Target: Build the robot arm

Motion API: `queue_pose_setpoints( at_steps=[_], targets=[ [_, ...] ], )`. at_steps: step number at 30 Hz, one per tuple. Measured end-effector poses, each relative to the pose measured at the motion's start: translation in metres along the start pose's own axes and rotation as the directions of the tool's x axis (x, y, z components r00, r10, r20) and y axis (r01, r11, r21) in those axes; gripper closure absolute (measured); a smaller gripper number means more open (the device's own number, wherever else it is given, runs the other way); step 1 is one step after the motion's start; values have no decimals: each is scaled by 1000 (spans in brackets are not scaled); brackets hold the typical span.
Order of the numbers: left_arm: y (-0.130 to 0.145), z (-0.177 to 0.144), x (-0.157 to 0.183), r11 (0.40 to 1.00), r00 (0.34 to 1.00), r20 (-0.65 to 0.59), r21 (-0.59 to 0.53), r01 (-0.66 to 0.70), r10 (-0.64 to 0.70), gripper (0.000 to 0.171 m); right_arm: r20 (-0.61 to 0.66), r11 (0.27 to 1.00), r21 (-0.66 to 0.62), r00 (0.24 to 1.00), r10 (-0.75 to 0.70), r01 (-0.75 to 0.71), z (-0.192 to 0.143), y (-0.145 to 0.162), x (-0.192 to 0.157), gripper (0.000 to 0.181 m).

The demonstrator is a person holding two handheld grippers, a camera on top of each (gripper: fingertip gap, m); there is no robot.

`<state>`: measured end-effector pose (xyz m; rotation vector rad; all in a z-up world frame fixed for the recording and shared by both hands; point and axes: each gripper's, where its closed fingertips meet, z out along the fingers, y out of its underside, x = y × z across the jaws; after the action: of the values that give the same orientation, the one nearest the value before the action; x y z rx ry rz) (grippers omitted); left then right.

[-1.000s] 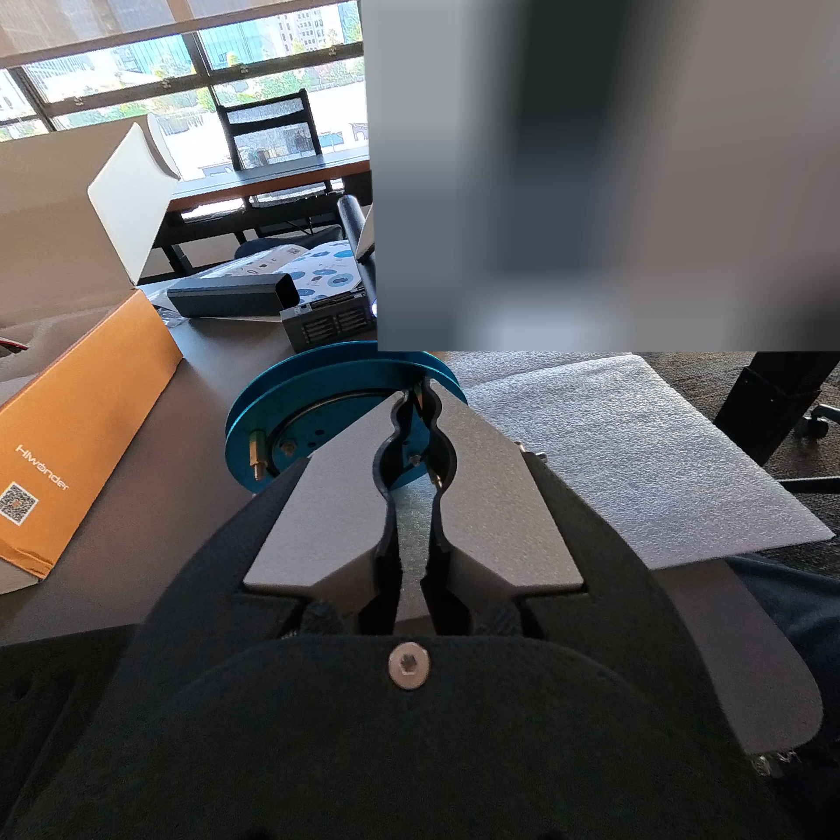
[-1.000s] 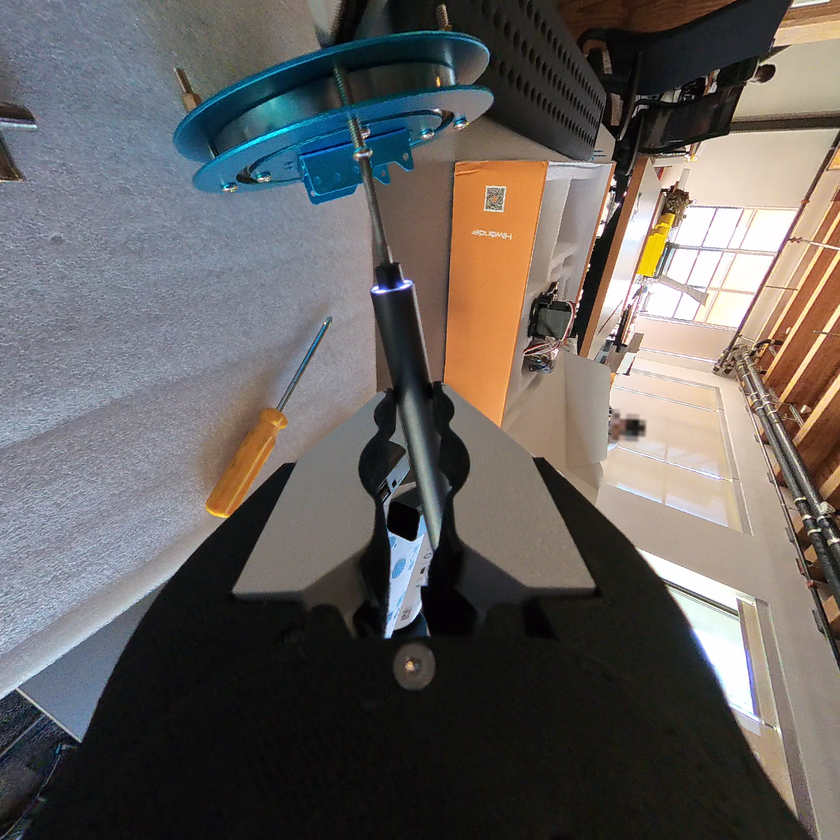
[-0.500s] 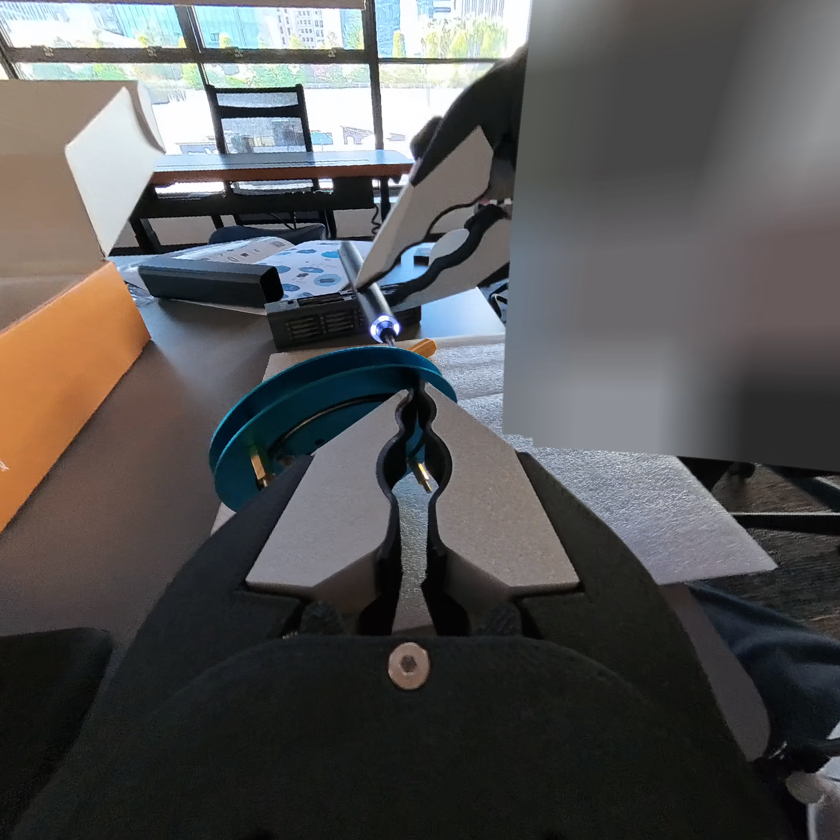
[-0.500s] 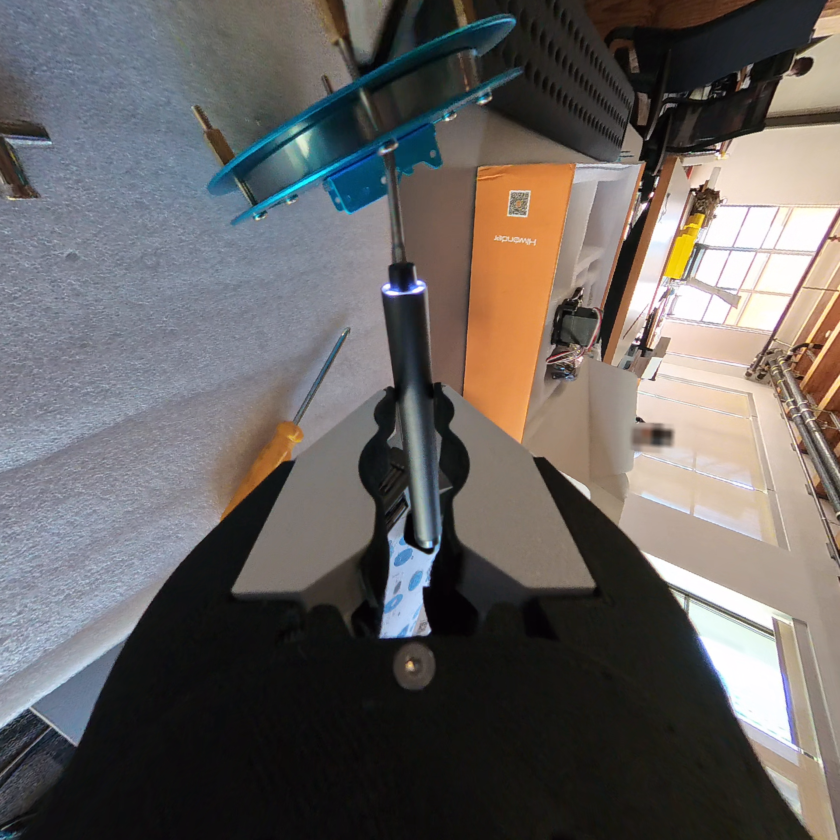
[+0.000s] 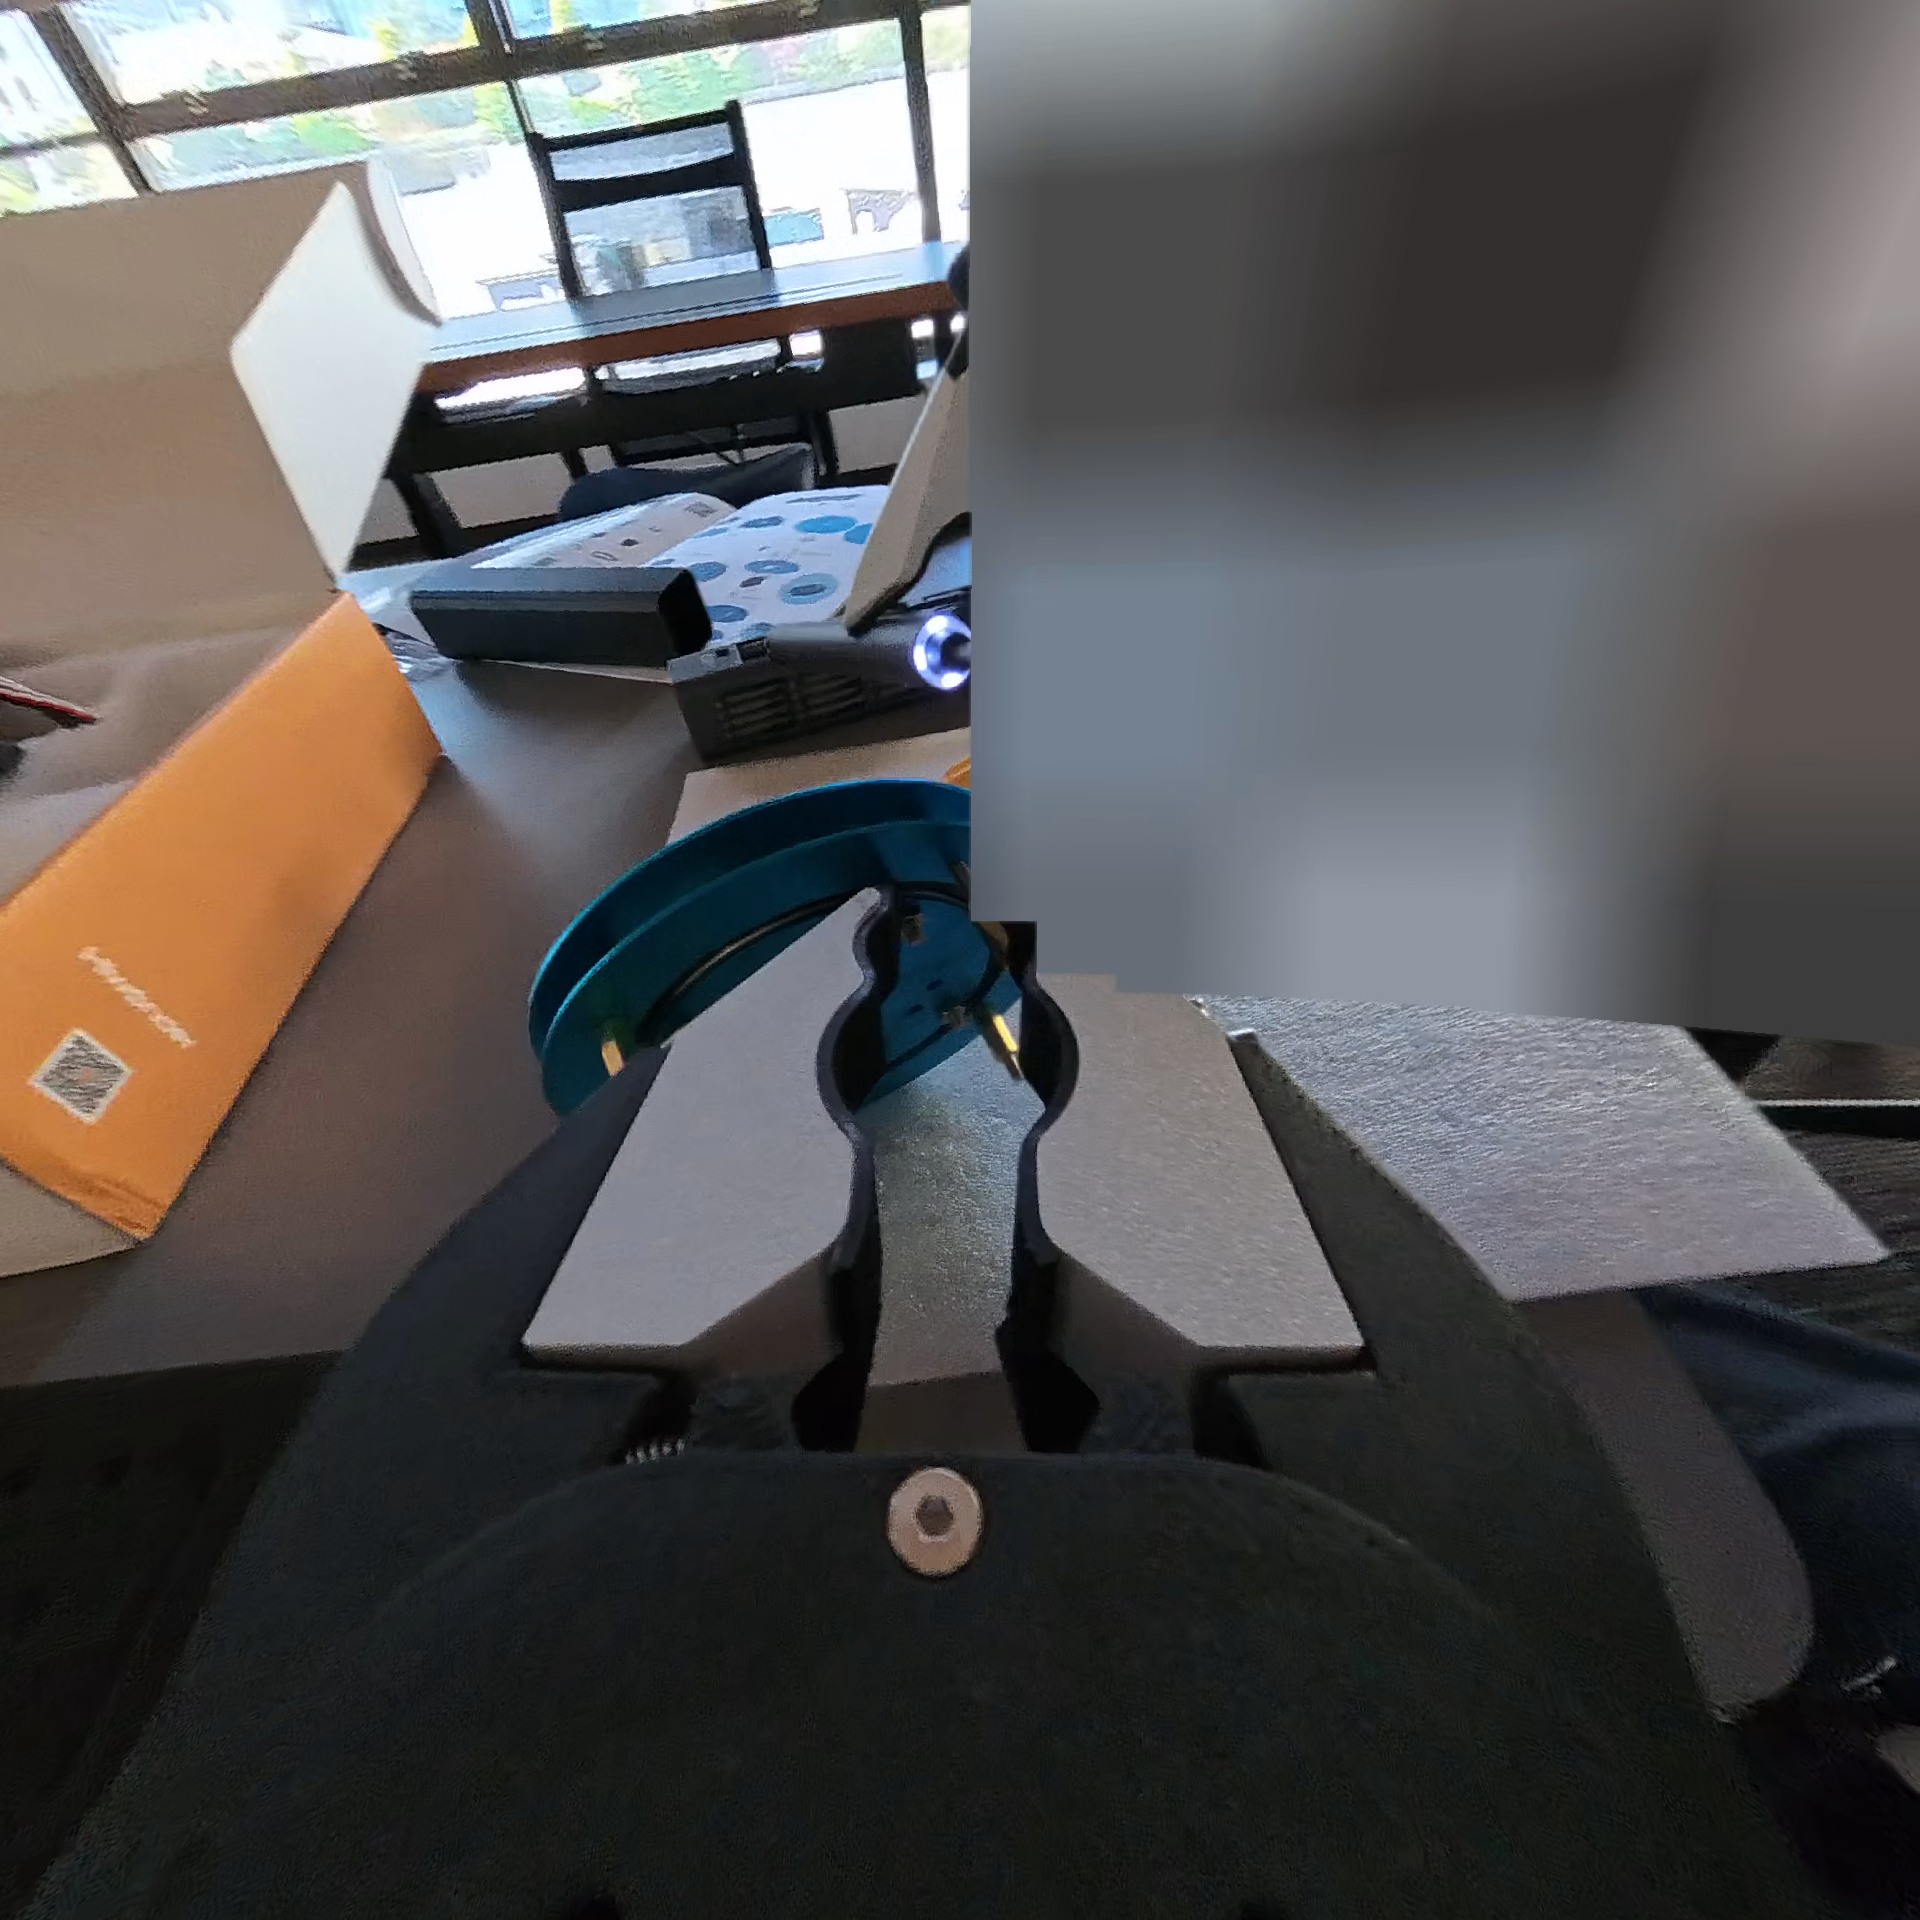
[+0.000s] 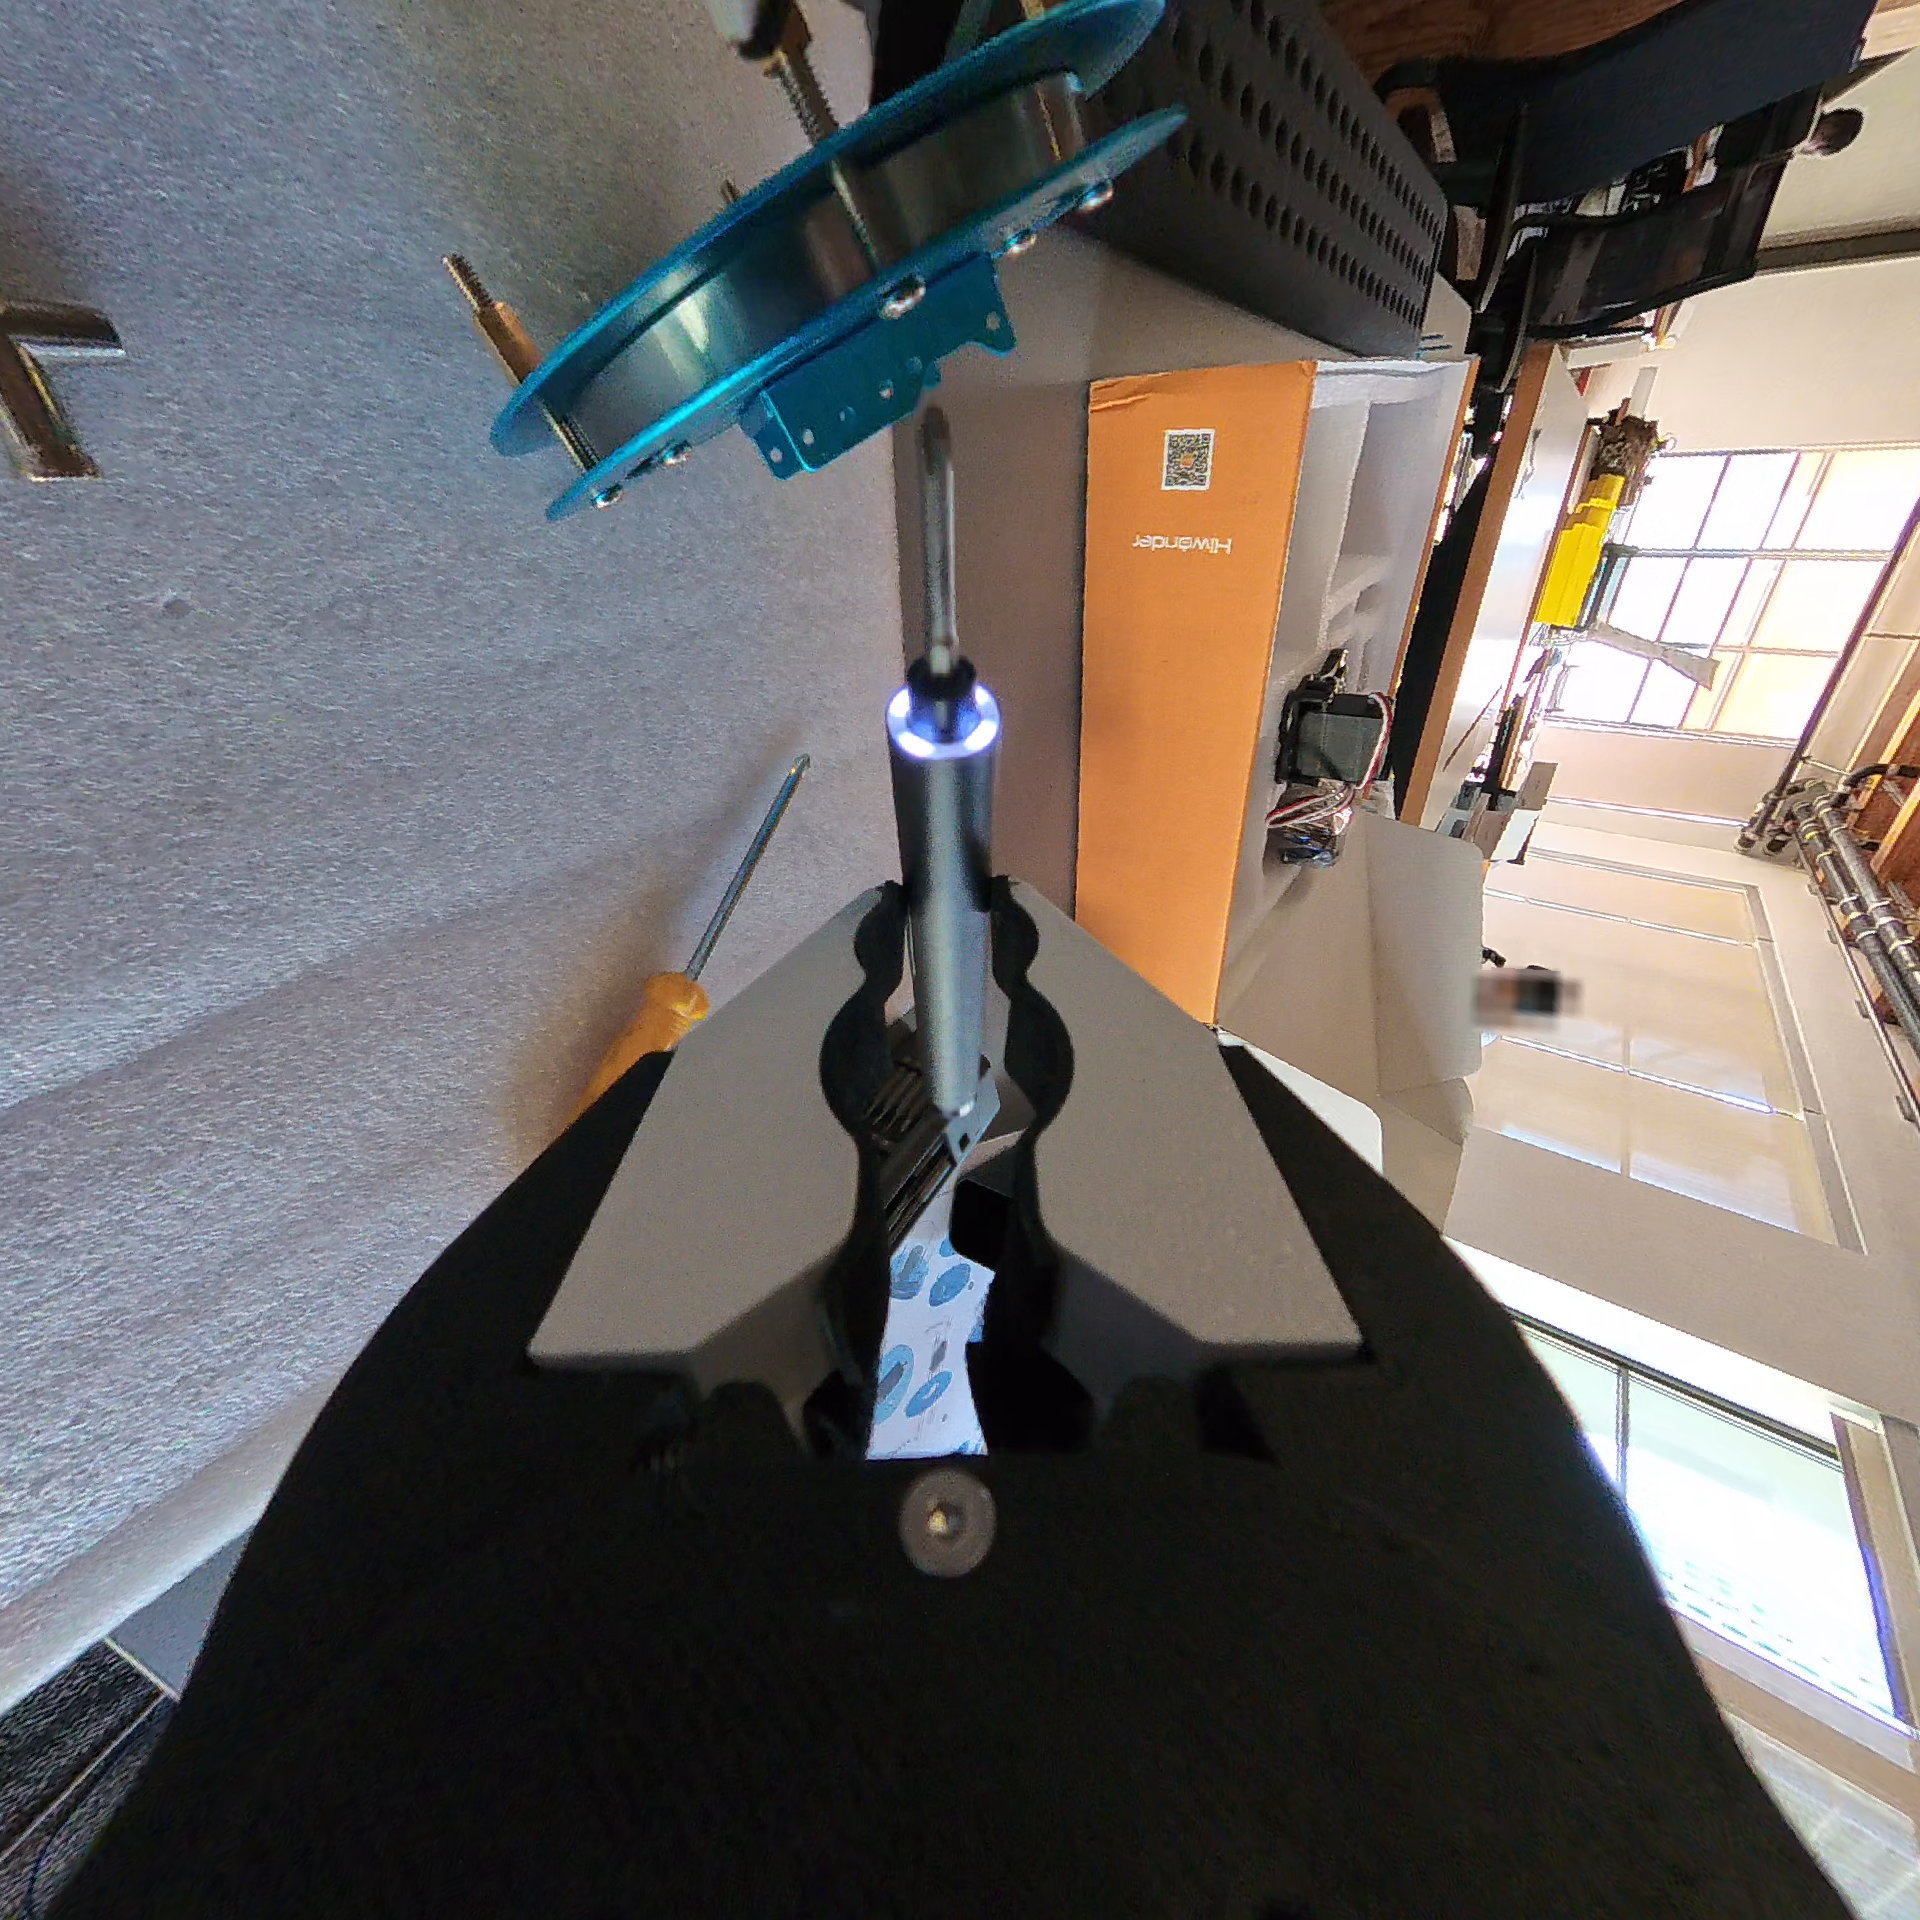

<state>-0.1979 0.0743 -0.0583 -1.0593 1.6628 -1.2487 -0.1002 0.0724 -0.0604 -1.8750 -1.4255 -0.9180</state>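
Observation:
A blue two-disc metal assembly (image 5: pixel 727 914) sits tilted between the tips of my left gripper (image 5: pixel 951 925), which is shut on it and holds it off the white foam mat (image 5: pixel 1507 1122). In the right wrist view the assembly (image 6: pixel 727 301) is tilted, with brass standoffs sticking out and a small blue bracket (image 6: pixel 873 400) on its lower disc. My right gripper (image 6: pixel 943 894) is shut on a grey electric screwdriver (image 6: pixel 940 831) with a lit ring. Its bit tip ends just short of the bracket and does not touch it. A blurred patch hides the right half of the left wrist view.
A yellow-handled screwdriver (image 6: pixel 665 1018) and a small metal angle piece (image 6: pixel 52 384) lie on the foam mat (image 6: pixel 312 727). An open orange box (image 5: pixel 208 914) stands at the left. A black vented case (image 5: pixel 800 696) and a long black box (image 5: pixel 561 613) lie behind the assembly. My hands' fingertips stand some 10 cm from each other.
The screwdriver bit, which was seated on a screw at the blue bracket, has drawn back off it. The blue assembly has tilted up more steeply. My left fingertips now sit a little wider apart.

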Motion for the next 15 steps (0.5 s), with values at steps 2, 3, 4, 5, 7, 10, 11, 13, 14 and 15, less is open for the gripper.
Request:
queue_pose_setpoints(
  at_steps=[2,3,4,5,7,10,11,13,14,15],
  targets=[
    [1,2,2,999,998,33,-18,-49,50,155,8,1000,0,1000,6,-6,1,0,-2,166],
    [2,3,3,998,997,37,-22,-67,68,156,11,1000,-2,1000,9,-9,1,0,-3,166],
    [2,4,4,997,997,35,-24,-73,74,156,14,1000,-4,1000,12,-12,2,0,-4,166],
    [1,4,4,997,997,31,-24,-67,68,156,20,1000,-6,1000,16,-16,3,1,-6,166],
    [0,5,4,999,999,19,-23,-44,45,153,42,1000,-10,999,30,-30,5,1,-15,166],
    [2,5,5,999,999,9,-23,-35,36,152,105,999,-5,994,39,-39,9,-4,-43,166],
    [2,5,5,999,999,7,-23,-36,36,152,121,1000,-9,992,27,-26,11,-6,-53,166],
    [3,4,6,999,999,-2,-22,-33,33,151,135,1000,-23,991,-8,11,14,-7,-68,165],
    [3,4,6,999,1000,-9,-21,-30,29,150,135,999,-33,991,-16,21,16,-6,-73,165],
    [2,4,7,1000,1000,-17,-19,-24,24,148,133,998,-46,991,-28,34,17,-4,-76,165]
  ],
)
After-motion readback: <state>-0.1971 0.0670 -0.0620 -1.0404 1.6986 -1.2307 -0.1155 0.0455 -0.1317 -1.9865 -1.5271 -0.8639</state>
